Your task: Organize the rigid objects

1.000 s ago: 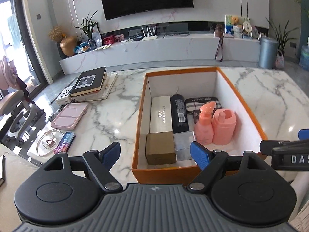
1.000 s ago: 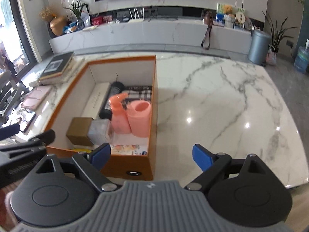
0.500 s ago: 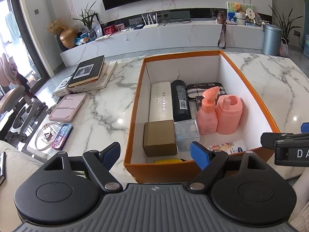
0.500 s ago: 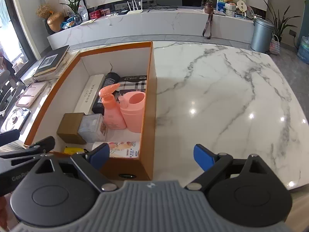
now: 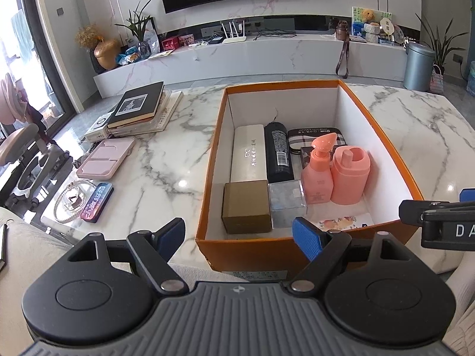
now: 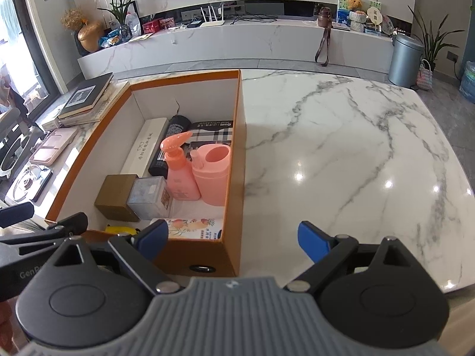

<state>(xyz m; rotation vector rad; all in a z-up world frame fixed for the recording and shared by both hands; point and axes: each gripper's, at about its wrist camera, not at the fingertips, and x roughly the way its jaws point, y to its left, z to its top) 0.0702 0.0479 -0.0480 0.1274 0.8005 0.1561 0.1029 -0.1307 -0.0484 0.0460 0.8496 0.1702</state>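
Both views have been drawn back from the orange box (image 5: 383, 136) over the last second, so that more of its near wall is seen and a yellow item (image 6: 120, 229) at its near edge, hidden before, is now exposed in the right wrist view. Left gripper (image 5: 239, 235) is held wide apart and empty, its blue pads (image 5: 305, 237) level with the near wall of the box. Right gripper (image 6: 231, 238) is likewise spread wide with nothing between its pads, set over the near right corner of the box and the bare marble table (image 6: 341, 148). Inside the box, toward 12 o'clock, a white long case (image 5: 248, 157), a black can (image 5: 277, 151) and a plaid case (image 5: 314, 135) are laid side by side. Nearer, a brown box (image 5: 246, 206) and a clear cube (image 5: 286, 203) are set touching, with a pink pump bottle (image 5: 317, 175) and a pink container (image 5: 350, 175) standing upright just beside them at 3 o'clock. A printed packet (image 6: 193, 227) is laid flat against the near wall. Outside the box at 9 o'clock, a stack of books (image 5: 139, 106), a pink tray (image 5: 105, 157) and a colourful tin (image 5: 98, 197) are rested on the table
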